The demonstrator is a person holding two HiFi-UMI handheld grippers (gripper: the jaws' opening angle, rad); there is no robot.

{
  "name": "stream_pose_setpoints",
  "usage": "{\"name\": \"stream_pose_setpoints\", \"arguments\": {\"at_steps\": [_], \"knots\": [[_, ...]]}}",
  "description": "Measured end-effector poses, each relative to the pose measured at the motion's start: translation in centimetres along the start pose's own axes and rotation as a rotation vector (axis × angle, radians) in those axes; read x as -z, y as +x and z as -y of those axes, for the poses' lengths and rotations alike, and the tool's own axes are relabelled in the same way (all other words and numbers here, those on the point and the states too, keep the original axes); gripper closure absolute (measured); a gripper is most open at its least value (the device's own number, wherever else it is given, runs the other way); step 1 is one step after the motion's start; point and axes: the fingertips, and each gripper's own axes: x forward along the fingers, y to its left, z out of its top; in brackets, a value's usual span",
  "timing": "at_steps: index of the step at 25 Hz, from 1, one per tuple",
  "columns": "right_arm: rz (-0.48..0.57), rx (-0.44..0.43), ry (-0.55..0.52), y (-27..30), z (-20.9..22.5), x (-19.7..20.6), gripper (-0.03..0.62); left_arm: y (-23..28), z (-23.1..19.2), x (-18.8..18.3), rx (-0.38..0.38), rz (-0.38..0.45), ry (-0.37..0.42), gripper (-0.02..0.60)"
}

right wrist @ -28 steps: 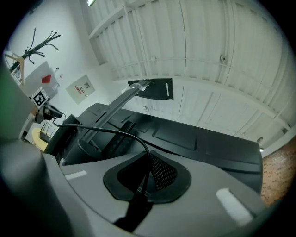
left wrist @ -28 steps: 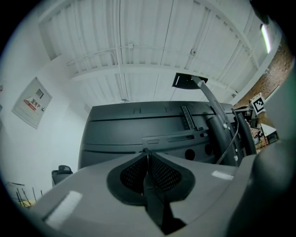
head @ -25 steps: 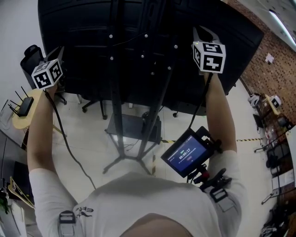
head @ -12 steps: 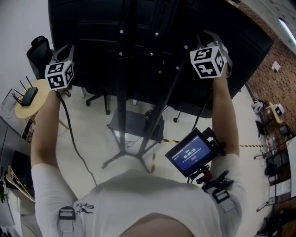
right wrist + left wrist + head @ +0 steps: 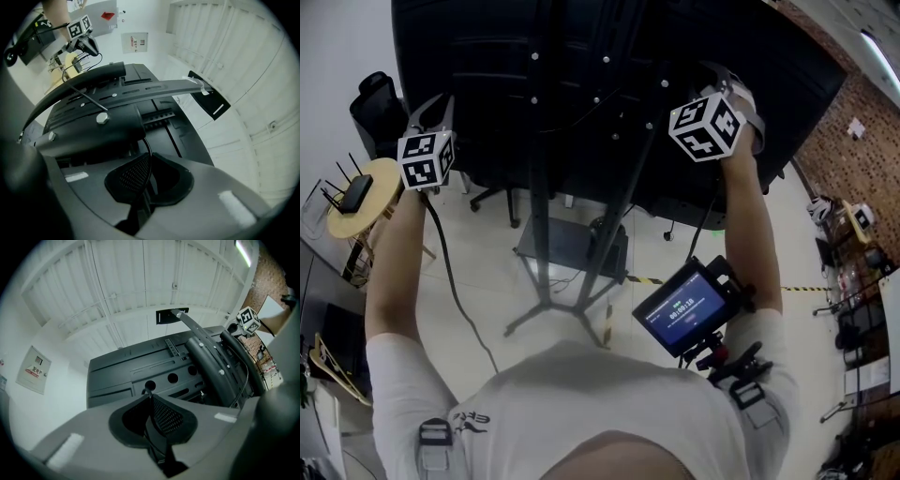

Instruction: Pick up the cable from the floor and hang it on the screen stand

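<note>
A thin black cable [image 5: 148,391] is stretched between my two grippers against the back of the black screen [image 5: 487,56] on its stand [image 5: 546,187]. In the left gripper view my left gripper [image 5: 150,398] is shut on one end of the cable, close to the screen's rear panel. My right gripper [image 5: 146,161] is shut on the other end of the cable [image 5: 149,149], just under the stand's mounting arm [image 5: 140,89]. In the head view the left gripper [image 5: 434,101] is at the screen's left edge. The right gripper [image 5: 724,73] is at its right side.
A black office chair [image 5: 375,103] and a small round table [image 5: 342,220] with a router stand at the left. A black box [image 5: 567,248] sits between the stand's legs. A small monitor [image 5: 686,309] hangs at the person's chest. Striped tape [image 5: 802,284] marks the floor at right.
Both grippers have come down along the back of the screen. The right gripper has rolled, so its marker cube is tilted. The left cube has shifted right.
</note>
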Motion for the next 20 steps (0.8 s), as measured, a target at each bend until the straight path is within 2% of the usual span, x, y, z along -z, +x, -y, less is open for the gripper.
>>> {"name": "stream_pose_setpoints", "arguments": {"at_steps": [4, 10, 16, 20], "knots": [[0.004, 0.01, -0.024, -0.6, -0.6, -0.2, 0.56, -0.7, 0.8, 0.2, 0.001, -0.002, -0.015, 0.557], [0.01, 0.002, 0.01, -0.4, -2.0, 0.2, 0.557, -1.4, 1.8, 1.7, -0.002, -0.027, -0.029, 0.558], [0.021, -0.026, 0.075, 0.1, -3.8, 0.7, 0.551, -2.0, 1.8, 3.0, -0.016, -0.057, -0.074, 0.558], [0.05, -0.039, 0.174, 0.1, -4.7, 0.8, 0.551, -2.9, 1.8, 3.4, -0.038, -0.069, -0.134, 0.558]]}}
